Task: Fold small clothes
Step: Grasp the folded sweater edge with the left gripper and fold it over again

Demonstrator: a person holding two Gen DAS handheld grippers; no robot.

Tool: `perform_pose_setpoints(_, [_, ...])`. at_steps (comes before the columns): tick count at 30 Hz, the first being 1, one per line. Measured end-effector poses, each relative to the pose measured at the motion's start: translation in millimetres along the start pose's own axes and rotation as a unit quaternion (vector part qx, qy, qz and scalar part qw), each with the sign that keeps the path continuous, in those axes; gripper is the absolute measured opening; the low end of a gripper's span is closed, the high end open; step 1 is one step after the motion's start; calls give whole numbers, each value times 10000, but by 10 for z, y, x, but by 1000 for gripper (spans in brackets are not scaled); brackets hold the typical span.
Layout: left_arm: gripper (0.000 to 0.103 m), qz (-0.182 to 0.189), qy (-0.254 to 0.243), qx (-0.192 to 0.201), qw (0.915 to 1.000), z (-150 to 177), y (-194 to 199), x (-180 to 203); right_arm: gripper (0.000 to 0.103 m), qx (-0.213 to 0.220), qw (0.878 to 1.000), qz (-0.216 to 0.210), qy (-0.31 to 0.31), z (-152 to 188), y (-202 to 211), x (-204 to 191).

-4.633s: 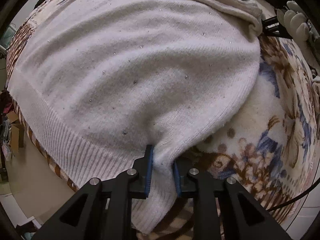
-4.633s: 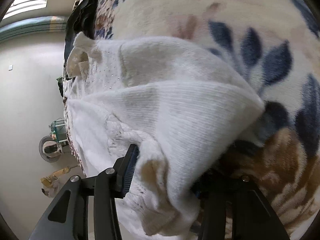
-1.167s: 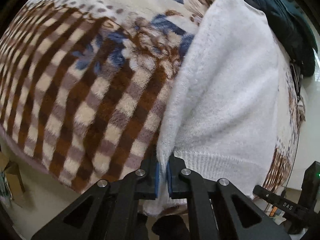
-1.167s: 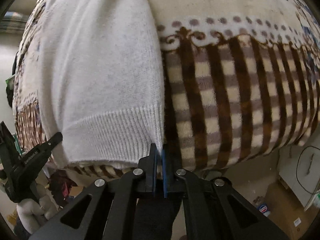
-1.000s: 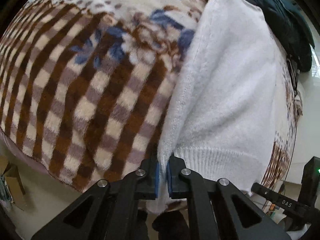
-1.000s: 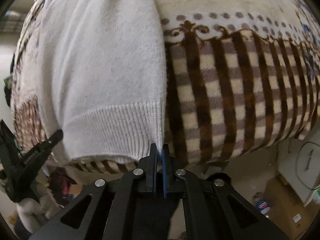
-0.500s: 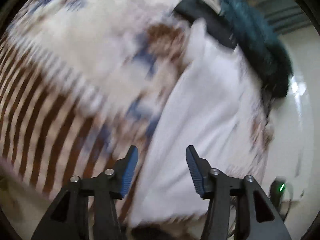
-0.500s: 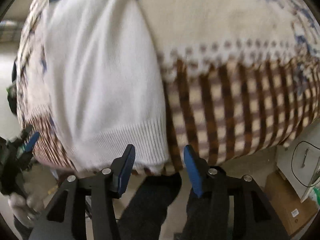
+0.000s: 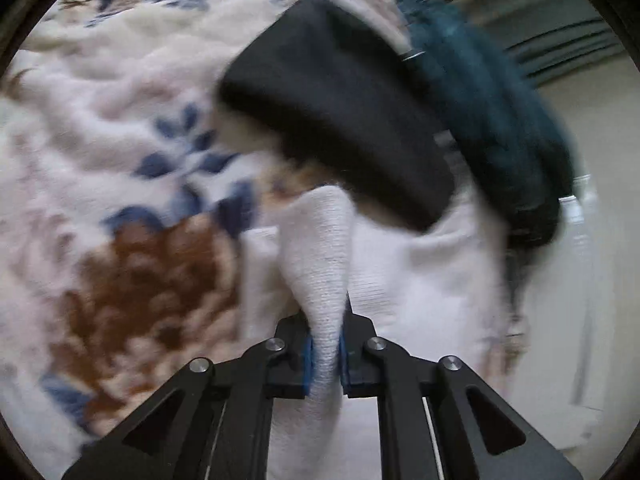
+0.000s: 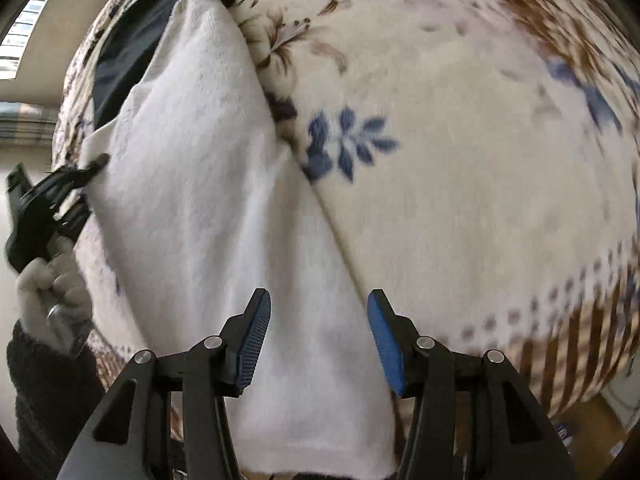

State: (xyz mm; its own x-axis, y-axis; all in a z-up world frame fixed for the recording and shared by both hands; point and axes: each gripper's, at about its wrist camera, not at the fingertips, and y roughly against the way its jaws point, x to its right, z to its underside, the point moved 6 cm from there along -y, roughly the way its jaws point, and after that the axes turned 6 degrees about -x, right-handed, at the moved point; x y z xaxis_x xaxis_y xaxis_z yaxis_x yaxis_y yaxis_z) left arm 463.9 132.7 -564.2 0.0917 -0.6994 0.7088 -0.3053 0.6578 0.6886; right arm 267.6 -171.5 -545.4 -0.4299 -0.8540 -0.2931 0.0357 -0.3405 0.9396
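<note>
Left tool (image 9: 325, 354), just closed, pinches the white sweater (image 9: 320, 256) (folded); right tool (image 10: 319, 334) hangs spread above it.

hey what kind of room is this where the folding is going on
Most likely a bedroom at home. A plush floral blanket covers what seems to be a bed, a white sweater and dark clothes lie on it, and curtains hang behind.
</note>
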Motion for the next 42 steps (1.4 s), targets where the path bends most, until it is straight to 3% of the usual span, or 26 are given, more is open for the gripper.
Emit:
perform_pose_setpoints(2, [8,683,72,66,9976,26,114,67,53,-66,10000,25,33,-151,-28,13])
perform_pose_setpoints(3, [8,718,157,23,9973,34,119,17,53,-90,9999,54,47,-228,-90,58])
perform_pose_setpoints(6, [13,-298,435,-103,9986,26,28,-480,53,-221,9997,65,4,-452,-99,122])
perform_pose_setpoints(7, [15,-378,742,-186,9964,19,-4,-678,53,-234,9997,49,-18,-520,-79,126])
perform_pose_setpoints(8, [30,-304,886,-226,9954,16,-4,-741,53,-215,9998,23,-28,-599,-40,119])
perform_pose_setpoints(9, [34,-259,970,-227,9947,13,15,-766,53,-160,9999,-10,-10,-698,39,146])
perform_pose_setpoints(14, [39,-232,488,-2,9985,36,173,-430,53,126,9993,-275,215,-1153,215,-101])
perform_pose_setpoints(17, [38,-457,109,-125,9988,59,-27,-266,53,223,9980,-446,382,-1386,173,-273])
perform_pose_setpoints(19, [27,-647,-32,-192,9977,27,-214,-213,53,389,9972,-474,434,-1543,148,-393])
perform_pose_setpoints(20, [10,-625,-68,-201,9978,-2,-262,-201,53,475,9967,-507,431,-1686,82,-478])
perform_pose_setpoints(22, [8,-559,-178,-174,9981,-62,-287,-201,59,558,9956,-655,364,-1958,-81,-598])
perform_pose_setpoints(24, [8,-300,-209,-103,9993,-130,-311,-146,60,312,9939,-997,344,-2199,-279,-716])
perform_pose_setpoints(25, [8,-257,-118,-102,9995,-169,-330,-180,51,275,9941,-1000,325,-2296,-347,-743])
perform_pose_setpoints(26, [8,-337,-14,-152,9993,-184,-356,-252,28,331,9946,-934,319,-2358,-396,-779])
perform_pose_setpoints(28, [12,-583,111,-249,9979,-183,-364,-427,22,483,9964,-661,237,-2455,-359,-736])
perform_pose_setpoints(31, [17,-361,387,-375,9979,-215,-311,-405,22,393,9961,-640,473,-2483,-280,-776])
perform_pose_setpoints(34, [21,-522,279,-203,9980,-214,-84,-258,34,455,9957,-367,718,-2476,-139,-818])
perform_pose_setpoints(37, [29,-615,-75,-28,9981,-96,130,-70,36,574,9935,-451,872,-2355,30,-861])
perform_pose_setpoints(38, [32,-754,-180,-54,9970,-31,149,-38,43,552,9929,-486,931,-2288,66,-880])
perform_pose_setpoints(39, [37,-918,-257,-116,9954,27,136,-57,52,462,9920,-510,1062,-2135,103,-874])
perform_pose_setpoints(40, [39,-1417,-375,-297,9888,116,58,-154,55,365,9911,-479,1187,-2071,88,-884])
perform_pose_setpoints(41, [41,-1835,-403,-471,9811,195,-23,-325,60,132,9896,-246,1409,-1973,-15,-906])
perform_pose_setpoints(42, [42,-1974,-325,-585,9780,247,-63,-458,60,-17,9887,-29,1498,-1898,-88,-885])
